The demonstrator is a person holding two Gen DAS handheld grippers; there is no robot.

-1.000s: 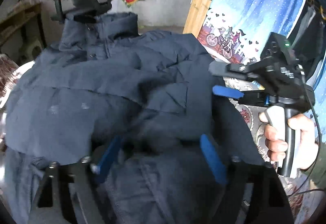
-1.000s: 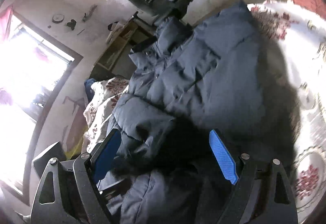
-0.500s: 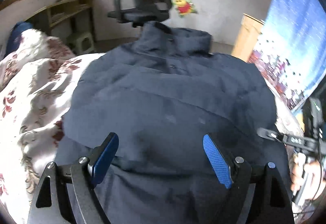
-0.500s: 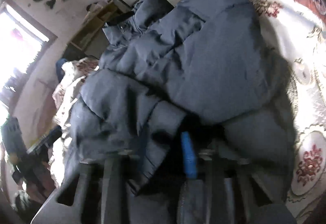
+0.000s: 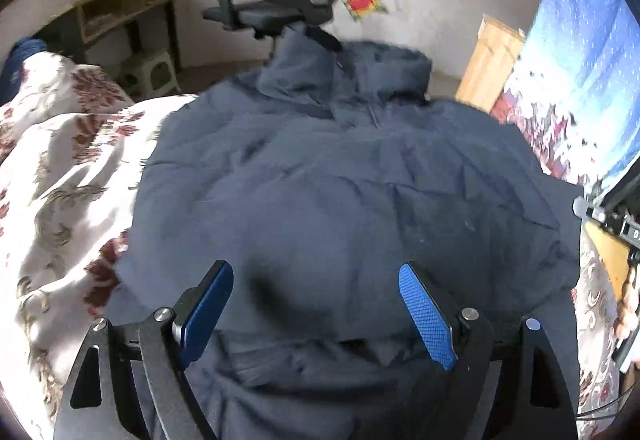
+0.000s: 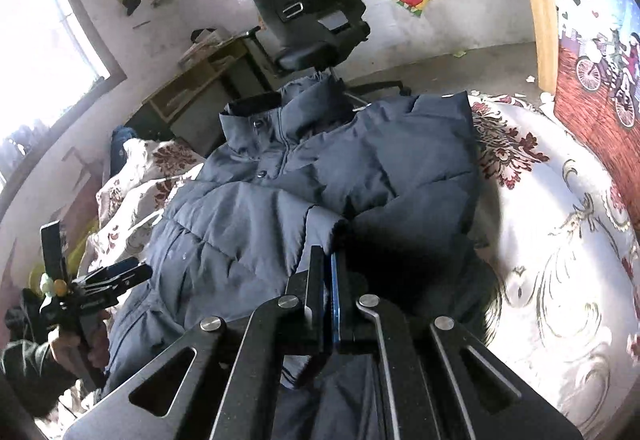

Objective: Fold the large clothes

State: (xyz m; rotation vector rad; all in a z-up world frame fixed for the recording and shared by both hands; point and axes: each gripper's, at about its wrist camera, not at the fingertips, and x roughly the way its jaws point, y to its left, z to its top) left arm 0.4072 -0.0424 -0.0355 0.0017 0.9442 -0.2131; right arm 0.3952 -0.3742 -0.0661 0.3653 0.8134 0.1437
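A dark navy puffer jacket (image 5: 340, 200) lies on a floral bedspread (image 5: 68, 176), collar toward the far edge. In the left wrist view my left gripper (image 5: 316, 304) is open and empty, hovering above the jacket's lower half. In the right wrist view my right gripper (image 6: 330, 272) is shut on a fold of the jacket (image 6: 320, 228) near its middle, with the sleeve side folded over the body. The left gripper also shows at the left of the right wrist view (image 6: 108, 276), held in a hand.
A black office chair (image 6: 308, 16) stands just beyond the bed's far edge, behind the collar. A wooden desk (image 6: 192, 88) is at the left wall, a blue patterned curtain (image 5: 580, 60) at the right. The bedspread (image 6: 560, 240) extends to the right of the jacket.
My right gripper closed on a fold of the jacket and pulled back. My left gripper drew back off the jacket toward the left side, staying open.
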